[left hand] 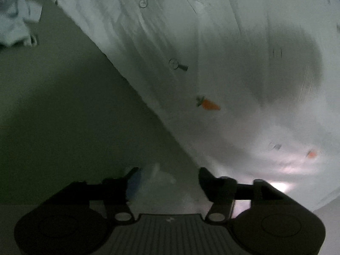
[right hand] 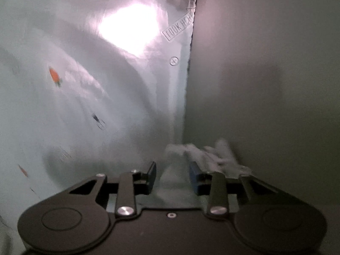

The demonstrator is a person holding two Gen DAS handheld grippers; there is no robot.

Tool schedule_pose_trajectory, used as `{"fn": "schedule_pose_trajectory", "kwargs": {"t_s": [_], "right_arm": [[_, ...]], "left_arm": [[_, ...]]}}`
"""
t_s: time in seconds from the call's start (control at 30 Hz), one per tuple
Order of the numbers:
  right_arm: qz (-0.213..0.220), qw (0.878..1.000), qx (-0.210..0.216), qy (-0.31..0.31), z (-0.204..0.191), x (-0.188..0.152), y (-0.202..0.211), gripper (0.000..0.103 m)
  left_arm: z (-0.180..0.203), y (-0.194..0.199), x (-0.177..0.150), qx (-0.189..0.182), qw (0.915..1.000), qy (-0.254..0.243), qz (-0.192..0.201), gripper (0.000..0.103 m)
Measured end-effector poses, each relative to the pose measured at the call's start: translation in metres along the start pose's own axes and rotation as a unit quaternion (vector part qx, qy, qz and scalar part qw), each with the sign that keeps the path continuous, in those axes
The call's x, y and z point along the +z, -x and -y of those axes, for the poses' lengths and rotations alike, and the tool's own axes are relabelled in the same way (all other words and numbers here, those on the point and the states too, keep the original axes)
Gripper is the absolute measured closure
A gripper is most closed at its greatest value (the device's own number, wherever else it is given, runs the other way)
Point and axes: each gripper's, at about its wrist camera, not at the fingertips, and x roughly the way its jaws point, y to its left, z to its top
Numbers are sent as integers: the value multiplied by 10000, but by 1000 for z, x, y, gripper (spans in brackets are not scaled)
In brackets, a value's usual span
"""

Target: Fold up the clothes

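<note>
- The pale garment (left hand: pixel 233 63), printed with small carrots (left hand: pixel 209 104), lies spread flat on the grey tabletop (left hand: pixel 63 106), probably laid out for a fold.
- The left gripper (left hand: pixel 167 182) has its fingers apart at the garment's hem; cloth lies between them, not pinched.
- The right gripper (right hand: pixel 173 176) has its fingers parted too, with loose fabric beside one pad.
- A printed patch (right hand: pixel 178 28) near the edge reads "LOOK HERE", its last letter cut off.
- Another crumpled cloth (left hand: pixel 17 21) waits at the tabletop's far corner.

A plain grey-green table (left hand: pixel 63 106) carried a pale white garment with small orange carrot prints (left hand: pixel 233 74), spread flat; a crumpled white cloth (left hand: pixel 17 21) lay well apart.
</note>
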Motion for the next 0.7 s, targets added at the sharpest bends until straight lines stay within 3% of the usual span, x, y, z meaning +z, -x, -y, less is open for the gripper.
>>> {"fn": "schedule_pose_trajectory", "kwargs": {"t_s": [0.17,0.27,0.37,0.53,0.6,0.7], "right_arm": [[-286,9956,-529,724,-11,-5,-11,67],[-439,9908,-688,1084,-21,-2,-24,63],[-553,9820,-927,1552,-34,4,-43,58],[-794,9532,-1333,2594,-57,10,-85,54],[-863,9442,-1411,2850,-62,12,-102,54],[-983,9412,-1401,2912,-62,17,-121,54]], "left_arm": [[15,-14,-21,552,9934,-922,-405,35],[25,-26,-29,729,9858,-1394,-592,26],[34,-47,-25,770,9792,-1742,-705,23],[43,-89,-10,846,9604,-2465,-984,23],[44,-104,-1,735,9577,-2574,-1055,23],[41,-126,9,503,9587,-2511,-1239,23]]}}
